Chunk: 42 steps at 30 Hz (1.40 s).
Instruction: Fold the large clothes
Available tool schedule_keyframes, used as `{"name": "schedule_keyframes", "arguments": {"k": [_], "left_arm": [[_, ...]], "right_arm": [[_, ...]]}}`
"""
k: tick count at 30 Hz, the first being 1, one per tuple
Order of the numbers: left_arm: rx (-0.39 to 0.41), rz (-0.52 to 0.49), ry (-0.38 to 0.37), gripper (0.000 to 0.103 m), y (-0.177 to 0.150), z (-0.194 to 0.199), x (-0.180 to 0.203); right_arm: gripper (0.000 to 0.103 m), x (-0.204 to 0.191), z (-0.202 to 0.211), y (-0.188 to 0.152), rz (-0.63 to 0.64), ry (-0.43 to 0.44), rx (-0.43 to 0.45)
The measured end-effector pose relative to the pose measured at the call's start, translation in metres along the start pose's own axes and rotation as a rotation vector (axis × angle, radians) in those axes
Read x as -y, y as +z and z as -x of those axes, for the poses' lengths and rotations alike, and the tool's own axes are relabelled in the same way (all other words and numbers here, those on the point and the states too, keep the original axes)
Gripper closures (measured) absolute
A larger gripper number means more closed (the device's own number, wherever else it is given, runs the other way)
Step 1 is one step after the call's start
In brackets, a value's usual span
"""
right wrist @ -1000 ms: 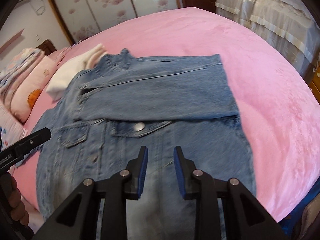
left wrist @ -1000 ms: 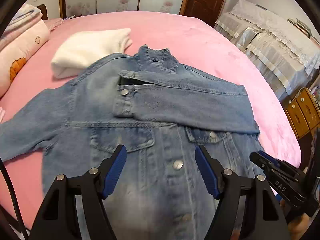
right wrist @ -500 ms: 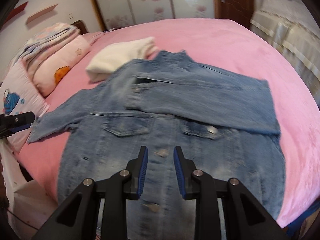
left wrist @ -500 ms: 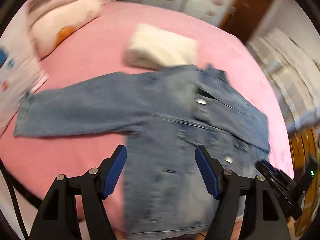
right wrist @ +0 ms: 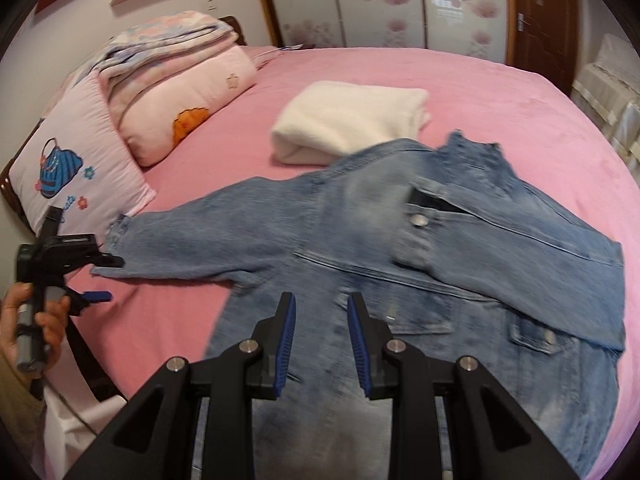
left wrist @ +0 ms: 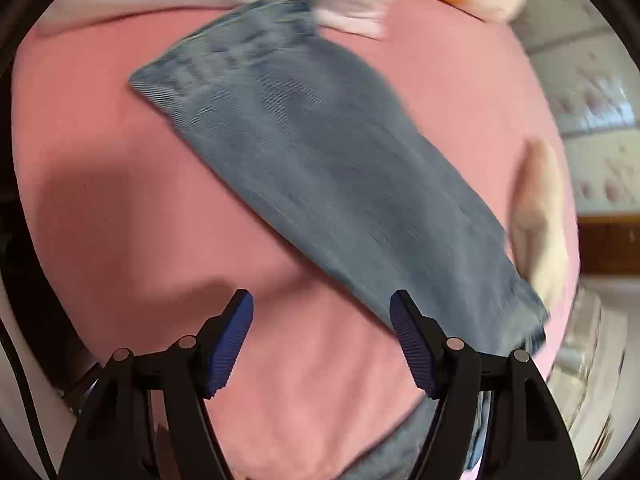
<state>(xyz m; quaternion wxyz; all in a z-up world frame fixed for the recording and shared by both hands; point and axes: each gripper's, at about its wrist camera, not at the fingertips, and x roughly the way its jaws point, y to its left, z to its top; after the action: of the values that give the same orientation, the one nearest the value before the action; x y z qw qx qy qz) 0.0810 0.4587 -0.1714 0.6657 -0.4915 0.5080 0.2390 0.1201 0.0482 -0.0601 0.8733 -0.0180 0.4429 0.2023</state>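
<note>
A blue denim jacket (right wrist: 420, 280) lies face up on the pink bed (right wrist: 500, 92). Its right sleeve is folded across the chest; its left sleeve (right wrist: 192, 240) stretches out flat toward the pillows. In the left wrist view that sleeve (left wrist: 328, 168) runs diagonally, cuff at the upper left. My left gripper (left wrist: 322, 336) is open and empty just above the bed, beside the sleeve; it also shows in the right wrist view (right wrist: 94, 276) near the cuff. My right gripper (right wrist: 322, 340) hovers over the jacket's front with jaws narrowly apart, holding nothing.
A folded white blanket (right wrist: 352, 120) lies behind the jacket's collar. Pillows and folded quilts (right wrist: 160, 92) are stacked at the left edge. A wardrobe and a brown door (right wrist: 540, 8) stand beyond the bed. The bed's near edge is at the lower left.
My left gripper has swung left, from over the jacket's body to the outstretched sleeve, and dropped close to it. My right gripper's view has turned left; its jaw gap is unchanged.
</note>
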Motion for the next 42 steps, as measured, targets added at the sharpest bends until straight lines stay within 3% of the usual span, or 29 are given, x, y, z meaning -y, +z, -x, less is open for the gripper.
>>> {"name": "schedule_keyframes", "arguments": {"k": [7,12,13,14,16,21,27,29,31,36,39,42], "left_arm": [[-0.021,0.090,0.019,0.034,0.033,-0.030,-0.020],[-0.011,0.039,0.047,0.034,0.045,-0.034,-0.006],[-0.002,0.024,0.055,0.043,0.046,-0.035,-0.002],[0.012,0.006,0.071,0.069,0.049,-0.037,0.003],[0.027,-0.019,0.051,0.095,0.049,-0.037,0.009],[0.136,-0.144,0.081,0.100,0.047,-0.022,0.036],[0.326,-0.395,0.133,0.101,0.018,0.004,0.095],[0.354,-0.498,0.138,0.101,-0.003,0.013,0.126],[0.363,-0.599,0.092,0.101,-0.031,0.023,0.161],[0.366,-0.996,-0.058,0.101,-0.166,0.027,0.275],[0.249,-1.199,-0.152,0.100,-0.265,-0.011,0.322],[0.088,-1.302,-0.168,0.096,-0.328,-0.063,0.336]], "right_arm": [[0.076,-0.024,-0.039,0.016,0.024,-0.004,-0.038],[0.076,-0.035,-0.065,0.028,-0.005,0.004,-0.059],[0.076,-0.038,-0.068,0.027,-0.009,0.015,-0.061],[0.076,-0.040,-0.070,0.025,-0.010,0.021,-0.064],[0.076,-0.044,-0.073,0.019,-0.005,0.030,-0.076],[0.076,-0.033,-0.075,-0.003,-0.011,0.027,-0.114],[0.076,0.026,-0.047,-0.027,-0.109,-0.005,-0.110],[0.076,0.053,-0.033,-0.036,-0.159,-0.029,-0.099],[0.076,0.076,-0.022,-0.044,-0.197,-0.050,-0.087],[0.076,0.129,0.002,-0.064,-0.311,-0.088,-0.055],[0.076,0.151,0.011,-0.071,-0.361,-0.101,-0.039],[0.076,0.170,0.016,-0.077,-0.391,-0.118,-0.036]]}}
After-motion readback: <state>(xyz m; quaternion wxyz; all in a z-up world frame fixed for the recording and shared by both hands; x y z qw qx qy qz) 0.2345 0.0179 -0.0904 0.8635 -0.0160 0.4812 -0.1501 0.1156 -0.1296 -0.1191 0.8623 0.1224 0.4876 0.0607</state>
